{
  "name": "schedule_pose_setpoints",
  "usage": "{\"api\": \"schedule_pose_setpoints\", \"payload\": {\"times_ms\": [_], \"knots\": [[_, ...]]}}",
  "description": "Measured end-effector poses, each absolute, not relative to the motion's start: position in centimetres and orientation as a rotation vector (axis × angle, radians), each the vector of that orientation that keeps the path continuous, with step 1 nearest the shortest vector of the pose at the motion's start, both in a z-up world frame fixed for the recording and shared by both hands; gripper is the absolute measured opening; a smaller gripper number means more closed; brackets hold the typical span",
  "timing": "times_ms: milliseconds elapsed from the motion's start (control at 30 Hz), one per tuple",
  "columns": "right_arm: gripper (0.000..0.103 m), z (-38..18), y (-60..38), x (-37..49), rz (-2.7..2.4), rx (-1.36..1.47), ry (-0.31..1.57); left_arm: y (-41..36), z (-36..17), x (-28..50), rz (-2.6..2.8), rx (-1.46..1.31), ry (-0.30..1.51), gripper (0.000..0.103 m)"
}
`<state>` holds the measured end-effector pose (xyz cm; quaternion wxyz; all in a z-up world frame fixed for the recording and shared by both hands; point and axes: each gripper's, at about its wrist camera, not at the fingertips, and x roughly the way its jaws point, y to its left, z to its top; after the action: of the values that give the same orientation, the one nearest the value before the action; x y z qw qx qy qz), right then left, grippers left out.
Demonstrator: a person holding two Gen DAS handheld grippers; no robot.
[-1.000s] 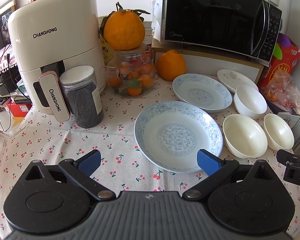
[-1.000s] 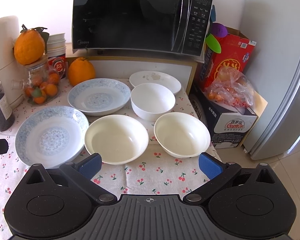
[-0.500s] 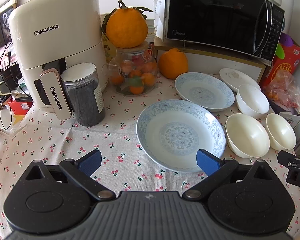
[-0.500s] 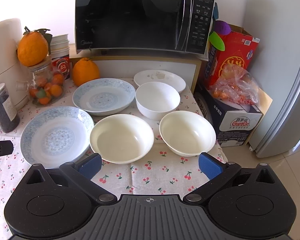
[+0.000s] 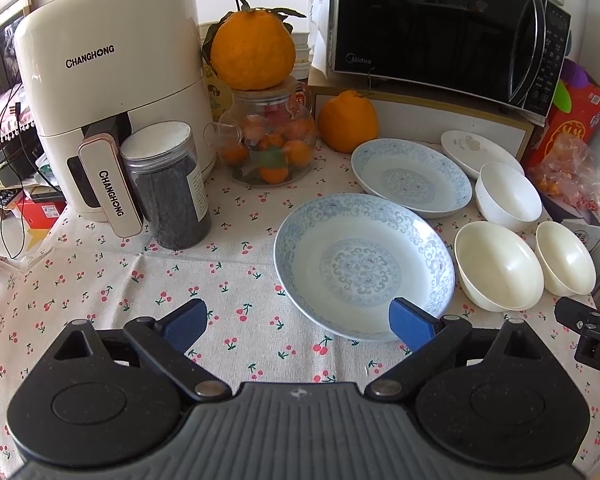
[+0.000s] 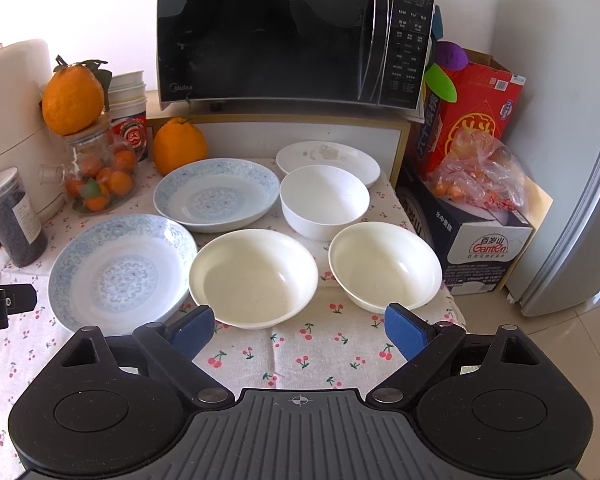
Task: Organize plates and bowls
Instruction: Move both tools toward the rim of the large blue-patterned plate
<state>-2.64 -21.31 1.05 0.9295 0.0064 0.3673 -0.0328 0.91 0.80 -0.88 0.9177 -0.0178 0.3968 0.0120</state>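
I hold left gripper before near blue-patterned plate, jaws wide, nothing gripped, just been closing slightly. Right gripper faces near-left cream bowl, jaws wide too, just been narrowing, empty. Dishes spread singly on cherry tablecloth, nothing stacked; likely lining up first pickups.

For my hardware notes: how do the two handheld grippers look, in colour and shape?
Both match: the left gripper and right gripper have black speckled bodies, round discs either side, a ribbed grey centre with a small crosshair mark, silver pivot pins, and blue pads.
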Motion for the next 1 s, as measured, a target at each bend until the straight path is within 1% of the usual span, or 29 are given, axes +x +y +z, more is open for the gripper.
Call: {"api": "schedule_pose_setpoints", "payload": {"times_ms": [33,167,233,433,567,633,700,800,1000], "knots": [[0.085,1.0,-21.4,-2.6,-0.06,0.029,0.756,0.9,-0.9,0.9,0.025,-0.039,0.819,0.096],[0.078,0.8,-21.6,-2.5,-0.041,0.071,0.768,1.0,-0.9,1.0,0.025,-0.044,0.819,0.095],[0.073,0.7,-21.6,-2.5,-0.034,0.083,0.772,0.9,-0.9,0.9,0.023,-0.042,0.82,0.095],[0.072,0.5,-21.4,-2.6,-0.001,0.125,0.781,0.9,-0.9,1.0,0.02,-0.041,0.826,0.093],[0.072,0.1,-21.1,-2.5,0.052,0.19,0.811,1.2,-1.1,1.2,0.026,-0.045,0.83,0.089],[0.066,-0.2,-21.1,-2.3,0.066,0.214,0.822,1.4,-1.2,1.3,0.031,-0.053,0.836,0.087],[0.064,-0.4,-21.3,-2.1,0.078,0.254,0.835,1.7,-1.3,1.5,0.033,-0.068,0.842,0.085],[0.058,-0.8,-21.5,-1.8,0.095,0.309,0.855,2.1,-1.4,1.8,0.037,-0.089,0.853,0.082],[0.058,-1.2,-21.6,-1.2,0.12,0.403,0.871,2.8,-2.3,2.9,0.04,-0.118,0.899,0.074]]}}
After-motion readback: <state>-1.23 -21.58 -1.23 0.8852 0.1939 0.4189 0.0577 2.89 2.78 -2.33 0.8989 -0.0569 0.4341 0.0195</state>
